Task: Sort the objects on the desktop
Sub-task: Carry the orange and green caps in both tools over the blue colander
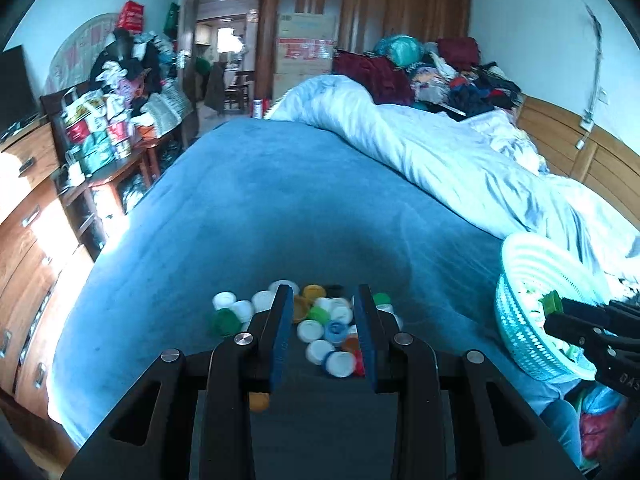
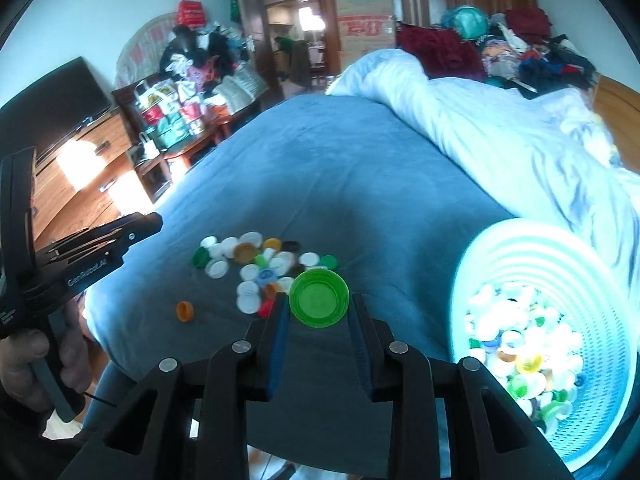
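A pile of loose bottle caps [image 1: 320,320] [image 2: 260,268], white, green, orange and blue, lies on the blue bedspread [image 1: 280,200]. My left gripper [image 1: 324,292] hovers over the pile, its jaws drawn in with nothing between them; the right wrist view shows it from the side [image 2: 154,222], held by a hand. My right gripper [image 2: 318,300] is shut on a green cap [image 2: 319,298] and sits left of the pale mesh basket [image 2: 500,240]. In the left wrist view that gripper [image 1: 560,308] holds the green cap [image 1: 552,302] at the basket's rim [image 1: 520,264]. The basket holds several caps.
A single orange cap [image 2: 185,311] lies apart, left of the pile. A rumpled pale duvet [image 1: 440,152] covers the bed's right side, with clothes heaped behind it. A wooden dresser [image 1: 24,200] and a cluttered side table [image 1: 104,136] stand along the left.
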`<state>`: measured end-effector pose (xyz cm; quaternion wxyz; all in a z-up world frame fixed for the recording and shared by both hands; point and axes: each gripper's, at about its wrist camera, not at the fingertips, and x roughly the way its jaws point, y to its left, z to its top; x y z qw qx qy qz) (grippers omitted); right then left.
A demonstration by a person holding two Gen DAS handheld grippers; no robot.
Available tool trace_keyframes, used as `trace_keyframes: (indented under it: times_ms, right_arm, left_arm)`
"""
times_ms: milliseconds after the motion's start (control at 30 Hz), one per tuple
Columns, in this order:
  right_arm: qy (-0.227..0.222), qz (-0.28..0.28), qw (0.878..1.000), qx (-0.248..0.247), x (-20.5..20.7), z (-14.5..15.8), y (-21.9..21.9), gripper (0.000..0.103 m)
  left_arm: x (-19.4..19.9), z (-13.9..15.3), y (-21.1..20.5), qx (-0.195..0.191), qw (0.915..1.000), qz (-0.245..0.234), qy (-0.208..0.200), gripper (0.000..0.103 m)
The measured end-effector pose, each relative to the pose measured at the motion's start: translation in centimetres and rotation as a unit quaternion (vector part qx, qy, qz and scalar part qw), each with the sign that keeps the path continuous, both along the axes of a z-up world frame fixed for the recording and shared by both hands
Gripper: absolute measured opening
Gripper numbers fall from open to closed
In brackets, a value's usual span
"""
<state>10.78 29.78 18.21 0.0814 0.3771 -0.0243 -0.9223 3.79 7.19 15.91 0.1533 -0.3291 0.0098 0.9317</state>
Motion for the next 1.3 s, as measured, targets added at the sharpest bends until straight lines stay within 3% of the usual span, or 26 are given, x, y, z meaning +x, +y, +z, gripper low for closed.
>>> trace_keyframes:
  times_ms: [267,367,467,567,733,800,833,867,933,1000,1133,1233,1300]
  right_arm:
    - [0.011,-0.036,0.999,-0.006,0.5,0.6,3.8,0.032]
    - [0.012,-0.048,0.999,-0.009,0.8,0.5,5.1,0.032]
    - [0.014,-0.059,0.998,-0.014,1.2,0.5,6.2,0.032]
    - [0.011,-0.068,0.997,-0.020,1.4,0.1,7.0,0.032]
    - [0.007,-0.071,0.997,-0.030,1.5,-0.3,7.6,0.032]
    - [0.011,-0.070,0.997,-0.031,1.9,-0.2,7.8,0.032]
    - [0.012,-0.070,0.997,-0.030,2.0,-0.1,7.8,0.032]
    - [0.011,-0.070,0.997,-0.030,2.2,-0.2,7.9,0.032]
    - [0.009,-0.070,0.997,-0.031,2.3,-0.4,8.1,0.032]
    - [0.004,-0.071,0.997,-0.034,2.3,-0.8,8.2,0.032]
    - [-0.011,-0.062,0.997,-0.041,1.9,-1.7,7.8,0.032]
    - [-0.019,-0.051,0.998,-0.042,1.7,-2.1,6.9,0.032]
    - [-0.019,-0.045,0.998,-0.039,1.7,-1.9,6.3,0.032]
  left_arm:
    - [1.0,1.1,4.4,0.001,0.9986,-0.053,0.006,0.027]
    - [0.8,1.6,4.9,0.037,0.9953,-0.089,-0.003,0.026]
    - [1.2,2.9,4.4,0.069,0.9912,-0.111,0.021,0.026]
    - [1.5,3.8,4.2,0.079,0.9892,-0.118,0.038,0.025]
    - [1.0,3.6,3.9,0.077,0.9901,-0.114,0.030,0.021]
    - [0.1,3.2,2.4,0.091,0.9912,-0.093,0.023,0.028]
    - [-0.7,2.7,0.5,0.099,0.9920,-0.077,0.014,0.041]
    - [-1.1,2.1,-0.6,0.098,0.9933,-0.061,0.014,0.047]
    - [-2.0,0.4,-4.3,0.065,0.9975,0.008,0.025,0.054]
    - [-3.2,-2.3,-7.2,0.033,0.9986,0.042,-0.005,0.054]
    - [-3.2,-8.3,-8.7,-0.032,0.9966,0.017,-0.075,0.054]
    - [-2.7,-11.5,-7.2,-0.058,0.9940,-0.013,-0.091,0.054]
    - [-3.0,-12.5,-5.9,-0.071,0.9930,-0.007,-0.094,0.054]
